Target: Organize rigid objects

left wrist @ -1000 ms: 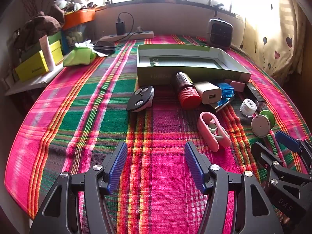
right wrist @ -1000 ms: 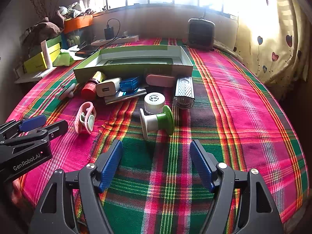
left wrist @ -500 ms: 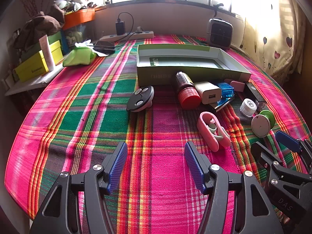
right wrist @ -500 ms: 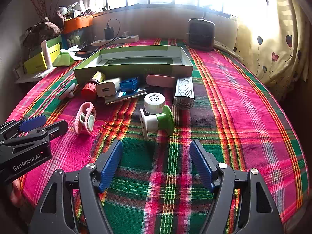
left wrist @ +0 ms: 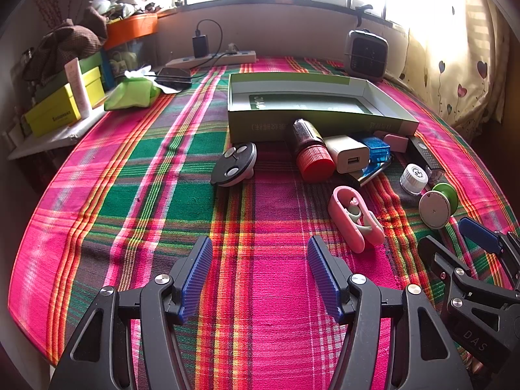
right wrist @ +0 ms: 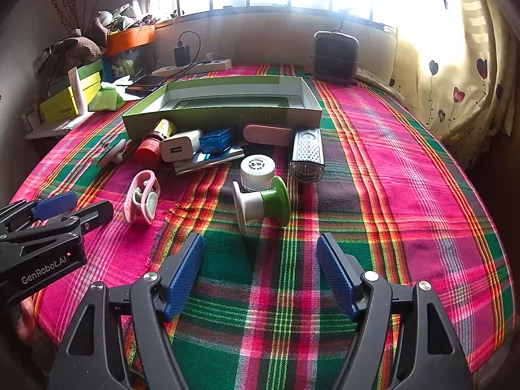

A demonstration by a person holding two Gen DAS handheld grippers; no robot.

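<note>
Just ahead of right tool (right wrist: 260,273): green-white spool (right wrist: 261,200) | light, rigid, may roll; grip waist | both tools wide, empty; left tool (left wrist: 260,274).

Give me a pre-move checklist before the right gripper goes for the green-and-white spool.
1. Right gripper open and empty: ok, jaws spread wide with nothing between them.
2. Left gripper open and empty: ok, same state.
3. Green-and-white spool reachable: ok, it lies on its side just ahead of the right gripper, nothing between.
4. Spool free of neighbours: not ok, the white-capped jar sits right behind it; contact cannot be told.
5. Green box ready to receive: ok, open top, nothing seen in the visible part of its inside.
6. Left gripper out of the right one's path: ok, it sits off to the left, near the pink clip.
</note>
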